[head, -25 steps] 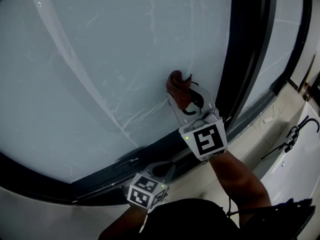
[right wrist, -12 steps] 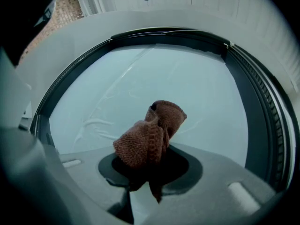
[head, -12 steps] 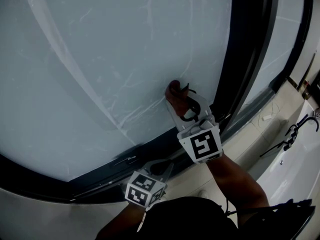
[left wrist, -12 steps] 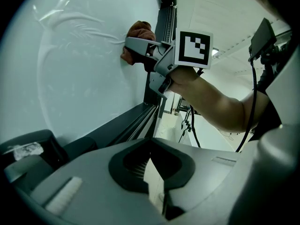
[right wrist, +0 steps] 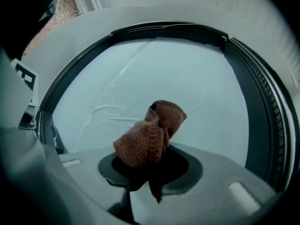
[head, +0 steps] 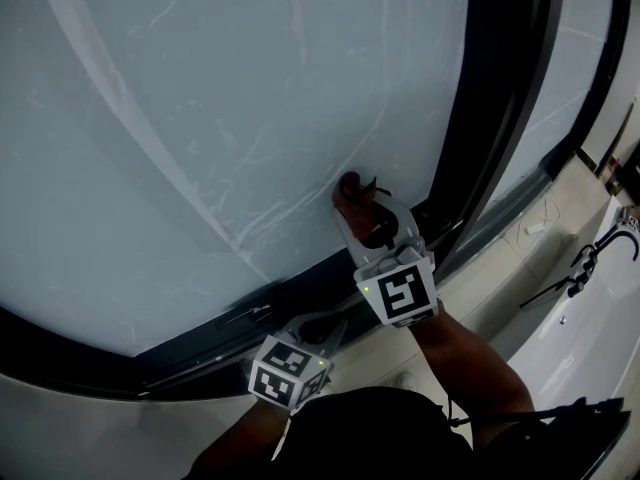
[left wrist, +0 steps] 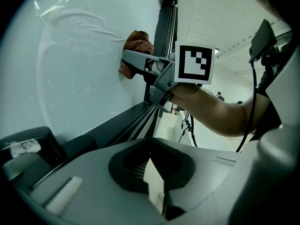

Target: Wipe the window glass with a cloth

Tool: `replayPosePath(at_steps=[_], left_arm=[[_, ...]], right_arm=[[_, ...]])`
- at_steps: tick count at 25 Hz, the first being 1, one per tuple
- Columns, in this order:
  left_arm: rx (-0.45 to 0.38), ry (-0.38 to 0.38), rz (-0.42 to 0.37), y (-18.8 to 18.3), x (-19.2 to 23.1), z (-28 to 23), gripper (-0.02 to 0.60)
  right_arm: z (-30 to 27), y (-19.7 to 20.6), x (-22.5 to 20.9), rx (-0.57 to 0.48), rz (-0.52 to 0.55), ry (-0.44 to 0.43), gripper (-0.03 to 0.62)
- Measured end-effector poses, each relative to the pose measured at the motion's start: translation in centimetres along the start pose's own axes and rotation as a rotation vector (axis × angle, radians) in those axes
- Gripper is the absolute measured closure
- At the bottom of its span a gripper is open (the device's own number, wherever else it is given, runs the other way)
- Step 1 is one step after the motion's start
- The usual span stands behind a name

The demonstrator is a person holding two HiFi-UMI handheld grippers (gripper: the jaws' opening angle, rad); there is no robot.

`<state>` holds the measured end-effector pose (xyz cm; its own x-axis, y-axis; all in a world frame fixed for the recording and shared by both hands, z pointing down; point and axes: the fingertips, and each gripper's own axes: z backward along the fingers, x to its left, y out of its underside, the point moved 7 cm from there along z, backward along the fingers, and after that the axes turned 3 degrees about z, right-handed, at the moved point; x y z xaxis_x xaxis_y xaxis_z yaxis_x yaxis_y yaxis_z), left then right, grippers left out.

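Pale, milky window glass [head: 200, 118] filled nearly everything in front of me, bounded low and to the right by a thick black window frame [head: 480, 158]. My right claw [head: 358, 206] was clamped on a bunched rust-brown knitted cloth [head: 350, 190]. The wad sat pressed to the pane low down, near the frame's corner (the left gripper view showed it touching the glass). My left claw [head: 318, 330] hung below by the bottom rail, jaws drawn together on nothing, doing no work. Thin whitish streaks [head: 250, 230] ran across the pane to the left of the cloth. I judged the wiping under way, with much glass left. To do it well I would press evenly so the cloth, not the claw tips, met the pane. I would sweep in overlapping passes toward those streaks and grip firmly, since a loose wad could slip out.
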<state>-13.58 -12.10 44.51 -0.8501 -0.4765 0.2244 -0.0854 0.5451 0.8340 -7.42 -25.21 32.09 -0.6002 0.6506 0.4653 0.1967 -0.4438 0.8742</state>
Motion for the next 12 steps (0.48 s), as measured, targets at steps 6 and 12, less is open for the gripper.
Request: replayPosePath(at_steps=[6,12], left_arm=[[0.005,-0.001,0.001,0.1,0.0,-0.2,0.565],[0.004,0.003,-0.003,0.1,0.0,-0.5,0.565]], right_arm=[[0.3,2.4,1.3,0.054,-0.023,-0.02,0.485],[0.5,5.1,2.7,0.07,-0.064,-0.036,0.485]])
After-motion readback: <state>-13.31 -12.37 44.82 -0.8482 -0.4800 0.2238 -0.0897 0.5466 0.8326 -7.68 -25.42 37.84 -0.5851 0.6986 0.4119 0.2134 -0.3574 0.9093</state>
